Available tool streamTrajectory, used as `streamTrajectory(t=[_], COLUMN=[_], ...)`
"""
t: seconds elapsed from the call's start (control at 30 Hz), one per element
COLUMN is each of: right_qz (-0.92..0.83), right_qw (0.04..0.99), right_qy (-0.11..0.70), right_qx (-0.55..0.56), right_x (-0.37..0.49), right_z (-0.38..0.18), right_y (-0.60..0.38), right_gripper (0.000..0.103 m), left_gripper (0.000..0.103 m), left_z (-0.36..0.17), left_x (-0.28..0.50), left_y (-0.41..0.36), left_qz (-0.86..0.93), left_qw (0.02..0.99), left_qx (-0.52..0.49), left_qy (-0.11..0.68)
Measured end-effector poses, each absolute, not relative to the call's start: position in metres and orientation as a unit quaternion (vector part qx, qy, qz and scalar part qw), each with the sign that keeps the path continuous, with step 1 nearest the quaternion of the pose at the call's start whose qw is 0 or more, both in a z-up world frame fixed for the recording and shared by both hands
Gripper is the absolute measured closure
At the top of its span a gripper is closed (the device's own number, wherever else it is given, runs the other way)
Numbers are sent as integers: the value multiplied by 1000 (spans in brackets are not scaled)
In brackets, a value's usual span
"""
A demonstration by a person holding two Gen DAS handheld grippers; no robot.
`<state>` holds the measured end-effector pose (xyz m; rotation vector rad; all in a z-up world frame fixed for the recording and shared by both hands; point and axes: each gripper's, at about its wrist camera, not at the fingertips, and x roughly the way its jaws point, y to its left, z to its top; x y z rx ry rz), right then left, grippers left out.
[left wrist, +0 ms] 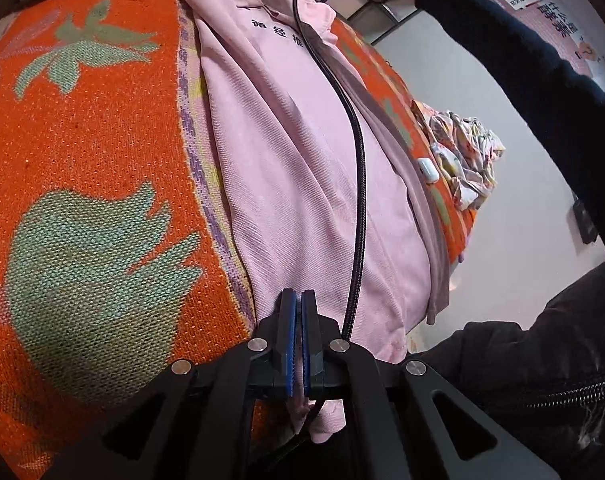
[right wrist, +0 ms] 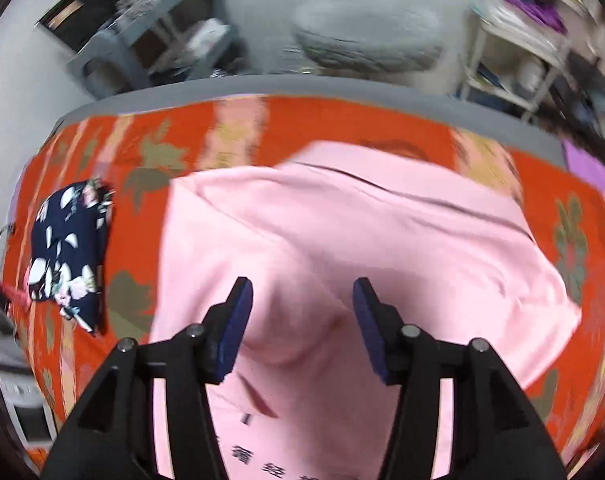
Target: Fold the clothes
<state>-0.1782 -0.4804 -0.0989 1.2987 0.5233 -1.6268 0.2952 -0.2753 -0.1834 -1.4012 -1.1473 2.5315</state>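
The pink shirt (left wrist: pixel 302 184) lies spread on a surface covered by an orange cloth (left wrist: pixel 94 152) with green leaf shapes; I cannot tell whether a bed or a desk lies under it. The shirt runs from the near edge away to the far side, with dark printed characters across its far part. Its right side looks already turned in, a long doubled edge running along the right.

The left tongs (left wrist: pixel 298 344) are pinched shut on the shirt's near hem, and a fold of pink fabric hangs out below the blue pads. A black cable (left wrist: pixel 356 184) trails over the shirt's middle toward the far end. The right tongs (right wrist: pixel 302 320) stand wide open over the shirt (right wrist: pixel 342 248), jaws well apart with a raised bump of fabric between them, gripping nothing. That view is smeared, so detail is soft.

The shirt looks like a light, soft knit: it drapes, wrinkles easily and will sag wherever it is not held. It is not slippery, so a pinch on a hem or seam should hold. I judge the best grips are at corners and doubled edges, not the flat middle, where the tongs would bunch only one layer.

A folded navy floral piece (right wrist: pixel 68 256) lies to the left, a crumpled pale print garment (left wrist: pixel 466 160) to the right, and a small white case (left wrist: pixel 428 169) just beside the shirt.
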Motion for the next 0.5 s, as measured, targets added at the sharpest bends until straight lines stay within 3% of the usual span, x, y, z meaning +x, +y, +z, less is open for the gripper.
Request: streamTrajectory(t=[0.13, 0.17, 0.23, 0.27, 0.5], right_qz=[-658, -655, -654, -653, -681], right_qw=[474, 476, 480, 482, 514], right_qy=[196, 205, 231, 244, 239], right_qx=[552, 550, 537, 531, 465], right_x=[-179, -173, -163, -158, -164], right_z=[-116, -120, -122, -124, -54], right_y=[-477, -478, -480, -481, -451], right_gripper=[53, 59, 92, 101, 101], left_gripper=[103, 103, 103, 103, 103], left_z=[-182, -182, -182, -183, -182], left_x=[294, 294, 294, 294, 293], left_y=[-273, -274, -274, -275, -275], left_qz=[814, 814, 812, 812, 807], left_qw=[9, 8, 7, 6, 4], left_qx=[-453, -453, -453, -453, -458], left_qy=[-363, -364, -367, -369, -372])
